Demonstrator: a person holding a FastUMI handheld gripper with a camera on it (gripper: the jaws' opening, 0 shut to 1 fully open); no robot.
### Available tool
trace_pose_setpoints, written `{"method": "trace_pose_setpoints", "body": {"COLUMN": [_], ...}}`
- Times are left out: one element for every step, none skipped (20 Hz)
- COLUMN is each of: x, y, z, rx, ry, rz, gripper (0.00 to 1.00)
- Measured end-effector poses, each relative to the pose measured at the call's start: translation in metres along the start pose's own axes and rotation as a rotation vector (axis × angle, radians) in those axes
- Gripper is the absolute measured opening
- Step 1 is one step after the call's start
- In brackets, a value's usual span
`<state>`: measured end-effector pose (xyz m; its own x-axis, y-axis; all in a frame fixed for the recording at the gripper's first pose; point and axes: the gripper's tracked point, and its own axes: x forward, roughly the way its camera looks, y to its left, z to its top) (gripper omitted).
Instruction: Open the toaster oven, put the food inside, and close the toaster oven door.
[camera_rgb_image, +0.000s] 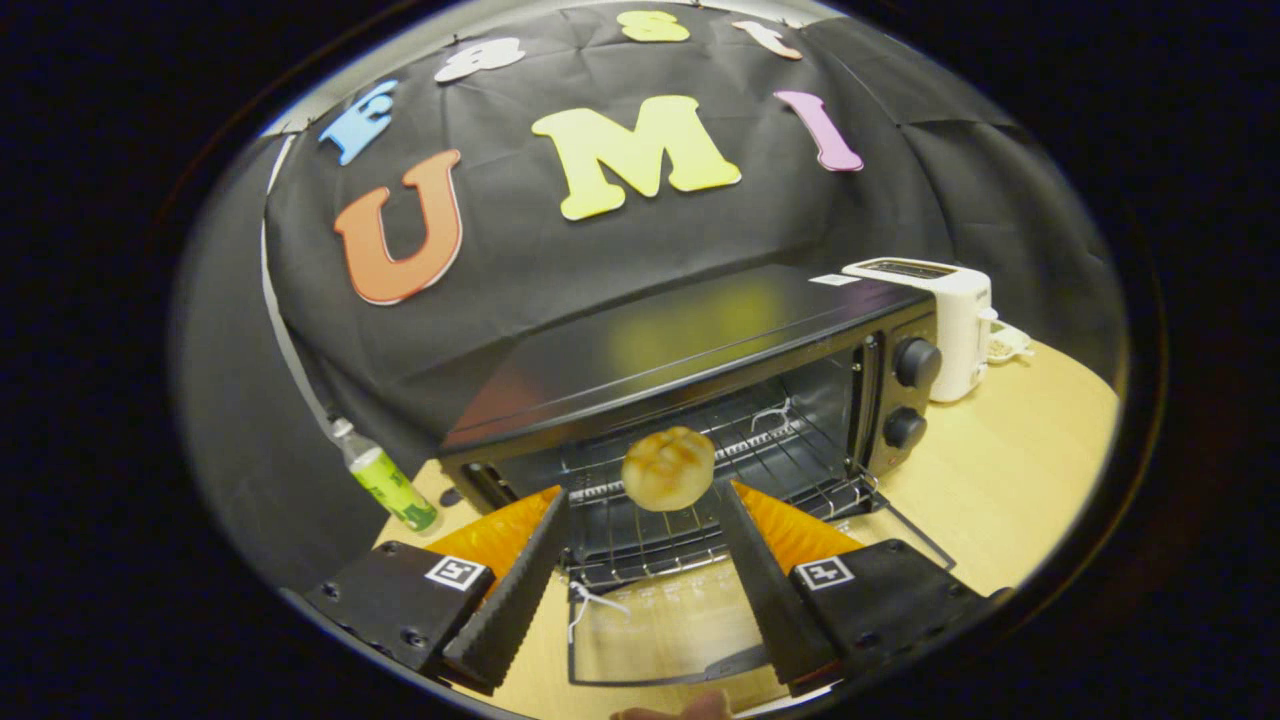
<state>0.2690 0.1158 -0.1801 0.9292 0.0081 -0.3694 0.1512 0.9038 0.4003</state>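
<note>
A black toaster oven (700, 340) stands on the wooden table with its glass door (660, 625) folded down flat towards me. A round golden bun (668, 466) sits at the front edge of the wire rack (790, 455) inside the oven mouth. My gripper (644, 492) is open, its fingertips on either side of the bun. The right fingertip (730, 495) is close against the bun, and a gap shows between the bun and the left fingertip (556, 505). I cannot tell whether the bun rests fully on the rack.
A white pop-up toaster (940, 320) stands right of the oven, with a small dish (1008, 345) behind it. A green-labelled bottle (385, 480) stands at the oven's left. Bare table (1000, 470) stretches to the right. A person's fingertip (690, 708) shows below the door.
</note>
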Motion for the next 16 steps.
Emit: {"method": "trace_pose_setpoints", "body": {"x": [-0.017,-0.034,-0.050,-0.066,-0.080,-0.093,-0.104,-0.112,-0.118,-0.121,-0.122,-0.122,-0.122,-0.122,-0.121,-0.121], "y": [0.003,0.002,-0.001,-0.006,-0.012,-0.020,-0.027,-0.034,-0.042,-0.049,-0.057,-0.064,-0.070,-0.075,-0.079,-0.083], "z": [-0.001,-0.002,-0.006,-0.012,-0.018,-0.023,-0.030,-0.034,-0.037,-0.041,-0.045,-0.050,-0.055,-0.059,-0.065,-0.071], "rx": [0.008,0.011,0.005,-0.001,0.000,0.002,-0.005,-0.007,-0.005,0.002,0.008,0.004,-0.013,-0.030,-0.043,-0.056], "ry": [-0.001,-0.003,0.006,0.020,0.029,0.039,0.054,0.059,0.055,0.057,0.058,0.065,0.077,0.084,0.095,0.107], "rz": [0.025,0.044,0.055,0.064,0.067,0.061,0.061,0.058,0.052,0.048,0.041,0.029,0.020,0.016,0.017,0.022], "gripper": [0.98,0.99,0.99,1.00,1.00,1.00,1.00,1.00,1.00,1.00,1.00,1.00,1.00,1.00,1.00,1.00]}}
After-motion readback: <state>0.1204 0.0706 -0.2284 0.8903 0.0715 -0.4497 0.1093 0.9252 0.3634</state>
